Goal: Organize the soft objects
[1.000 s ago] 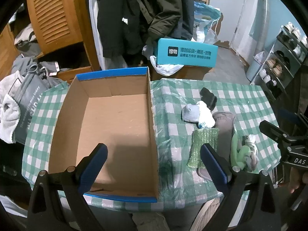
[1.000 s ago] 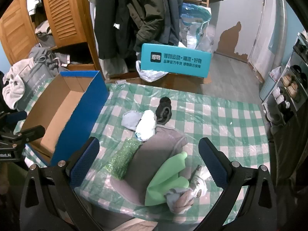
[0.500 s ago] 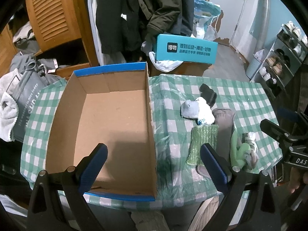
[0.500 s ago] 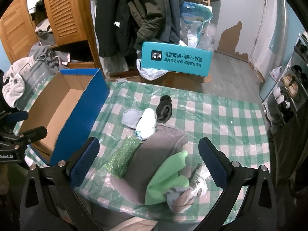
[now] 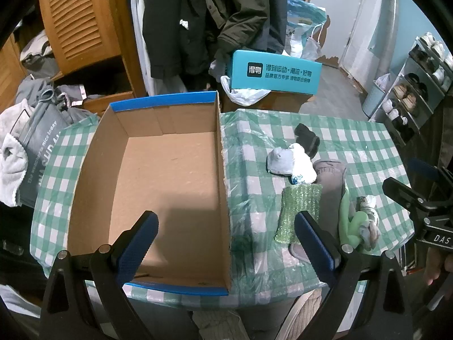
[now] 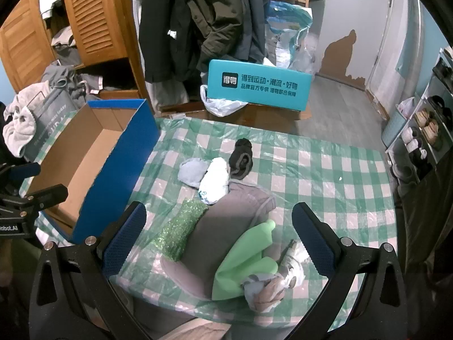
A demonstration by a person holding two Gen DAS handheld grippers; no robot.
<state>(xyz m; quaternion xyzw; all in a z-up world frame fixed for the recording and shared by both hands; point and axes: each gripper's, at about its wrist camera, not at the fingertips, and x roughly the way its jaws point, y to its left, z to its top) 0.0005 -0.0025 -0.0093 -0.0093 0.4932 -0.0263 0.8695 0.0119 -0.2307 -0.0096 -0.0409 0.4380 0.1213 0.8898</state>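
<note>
A: Light is dim and cool from overhead; a soft shadow crosses the near floor of the cardboard box (image 5: 170, 187).

B: Faint sheen on the plastic-covered table (image 6: 325, 175). Focus sharp; fisheye bends edges, corners black.

A home: hanging coats (image 6: 195, 19), wooden wardrobe (image 6: 93, 19), shoe rack (image 6: 427, 124).

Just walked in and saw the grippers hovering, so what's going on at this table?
A person holds two grippers over a checked table. The left gripper hangs open above the empty cardboard box. The right gripper is open over the pile: grey cloth, green glove, green sponge, rolled socks. Nothing is gripped or boxed yet.
</note>
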